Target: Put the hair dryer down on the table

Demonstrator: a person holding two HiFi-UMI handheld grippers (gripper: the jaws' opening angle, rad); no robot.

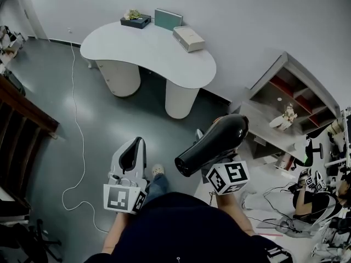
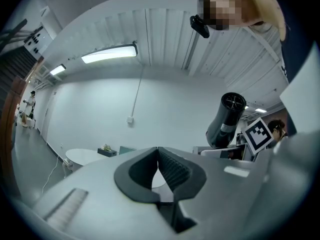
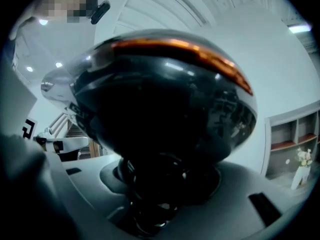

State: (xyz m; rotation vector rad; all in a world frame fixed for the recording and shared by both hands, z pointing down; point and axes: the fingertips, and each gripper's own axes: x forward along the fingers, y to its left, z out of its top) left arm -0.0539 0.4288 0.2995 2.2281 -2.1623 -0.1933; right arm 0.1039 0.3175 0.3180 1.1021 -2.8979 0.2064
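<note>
A black hair dryer [image 1: 214, 143] hangs in the air in front of me, its handle clamped in my right gripper [image 1: 218, 162], barrel pointing down-left. In the right gripper view the dryer's glossy body [image 3: 160, 109] fills the frame above the jaws, which are closed round its handle [image 3: 157, 194]. My left gripper [image 1: 133, 149] is held low beside it, shut and empty; its dark pads [image 2: 172, 169] meet. The left gripper view also shows the hair dryer [image 2: 227, 118] to its right. The white curved table [image 1: 164, 56] stands well ahead across the grey floor.
On the table's far side sit a dark tray with a plant [image 1: 135, 19], a teal box [image 1: 168, 18] and a beige box [image 1: 188, 38]. A shelf unit [image 1: 296, 97] stands at the right, a white cable [image 1: 77, 147] trails on the floor, and a wooden railing [image 1: 24, 111] is on the left.
</note>
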